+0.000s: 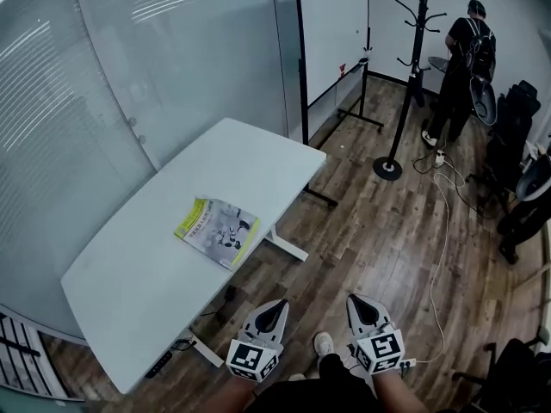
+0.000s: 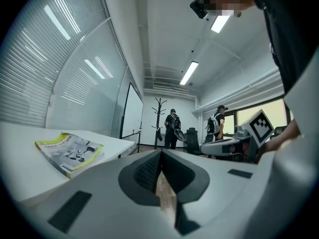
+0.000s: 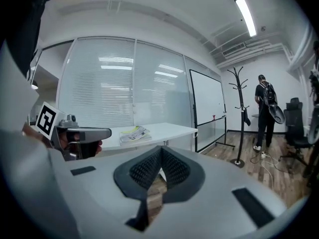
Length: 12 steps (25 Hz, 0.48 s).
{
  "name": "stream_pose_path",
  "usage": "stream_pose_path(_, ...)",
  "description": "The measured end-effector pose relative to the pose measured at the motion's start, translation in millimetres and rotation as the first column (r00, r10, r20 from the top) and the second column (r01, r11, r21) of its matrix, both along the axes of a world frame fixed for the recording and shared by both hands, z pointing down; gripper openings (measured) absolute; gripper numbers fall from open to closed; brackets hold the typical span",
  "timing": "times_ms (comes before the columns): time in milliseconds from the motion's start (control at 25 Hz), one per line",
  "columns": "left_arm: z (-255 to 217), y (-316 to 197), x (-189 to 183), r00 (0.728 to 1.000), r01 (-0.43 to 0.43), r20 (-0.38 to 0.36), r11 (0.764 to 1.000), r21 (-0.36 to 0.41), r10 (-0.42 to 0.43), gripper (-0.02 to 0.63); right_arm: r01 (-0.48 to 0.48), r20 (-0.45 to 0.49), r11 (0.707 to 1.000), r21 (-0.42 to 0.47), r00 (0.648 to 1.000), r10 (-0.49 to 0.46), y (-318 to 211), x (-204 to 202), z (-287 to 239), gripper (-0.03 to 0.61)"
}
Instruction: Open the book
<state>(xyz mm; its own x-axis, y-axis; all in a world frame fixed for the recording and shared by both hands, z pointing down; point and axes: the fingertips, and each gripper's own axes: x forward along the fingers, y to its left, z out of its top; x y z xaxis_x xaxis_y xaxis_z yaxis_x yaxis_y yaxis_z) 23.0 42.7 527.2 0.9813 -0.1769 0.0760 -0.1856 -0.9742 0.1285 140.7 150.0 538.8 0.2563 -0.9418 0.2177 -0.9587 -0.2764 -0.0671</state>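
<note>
A closed book (image 1: 218,230) with a grey and yellow-green cover lies flat near the front edge of a white table (image 1: 155,265). It also shows at the left of the left gripper view as the book (image 2: 69,152), and small in the right gripper view as the book (image 3: 132,133). My left gripper (image 1: 279,305) hangs over the floor, off the table's near edge, right of the book, its jaws shut on nothing. My right gripper (image 1: 355,299) is beside it, further right, also shut and empty. Both sit well short of the book.
Wooden floor surrounds the table. A whiteboard on a stand (image 1: 331,33) and a black coat rack (image 1: 405,76) stand at the back. A person (image 1: 461,63) stands far right near office chairs (image 1: 512,144). A white cable (image 1: 443,231) runs across the floor. A frosted glass wall is on the left.
</note>
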Motion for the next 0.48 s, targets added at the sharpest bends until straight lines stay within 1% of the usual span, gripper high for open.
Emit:
stream_pose_path(80,-1.3,-12.2,4.6,0.999,0.046,0.002,0.999,0.001,-0.046,0.012,0.028,-0.003,1.000,-0.003,1.000,-0.028,-8.8,15.6,1.9,0.005)
stream_pose_path(240,0.0,-36.1,17.9,0.995,0.101,0.024,0.995,0.006,-0.101,0.012,0.049,0.008,0.999,0.012,0.999,-0.049,-27.8,50.4,7.9,0.005)
stream_pose_path(400,7.0,-50.6,36.2,0.990,0.136,0.046,0.991,0.005,-0.136,0.012,0.092,0.031,0.995,0.026,0.995,-0.093,-54.6,68.1,11.4,0.005)
stream_pose_path(480,12.8,-54.3,45.2,0.987,0.148,0.056,0.989,0.008,-0.148,0.012,0.113,0.040,0.993,0.019,0.993,-0.114,-67.1,73.2,10.8,0.005)
